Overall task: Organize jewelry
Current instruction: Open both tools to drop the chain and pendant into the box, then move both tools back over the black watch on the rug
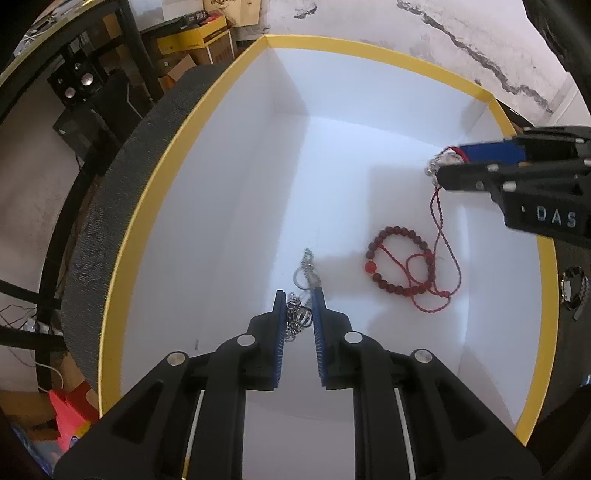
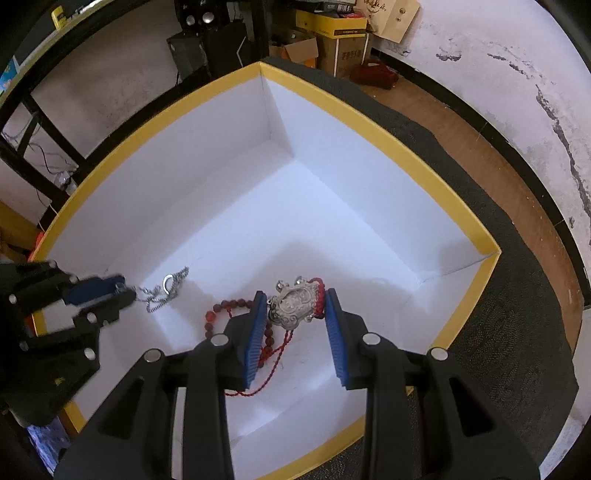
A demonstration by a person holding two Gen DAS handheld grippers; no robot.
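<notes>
A white box with a yellow rim [image 1: 155, 177] [image 2: 369, 122] fills both views. My left gripper [image 1: 300, 295] is shut on a silver chain necklace with a round charm [image 1: 301, 317]; its chain [image 2: 166, 288] trails onto the box floor. My right gripper [image 2: 295, 299] is shut on a silver locket pendant [image 2: 293, 306] strung on a red cord [image 1: 439, 229], held above the box floor at its right side. The cord hangs down onto a dark red bead bracelet [image 1: 391, 284] lying on the floor. The right gripper [image 1: 441, 166] also shows in the left wrist view.
The box stands on a dark grey mat [image 2: 509, 295] over a wooden table. A dark metal watch [image 1: 572, 288] lies on the mat right of the box. Cardboard boxes [image 2: 332, 40] and speakers [image 2: 199, 22] stand beyond the table.
</notes>
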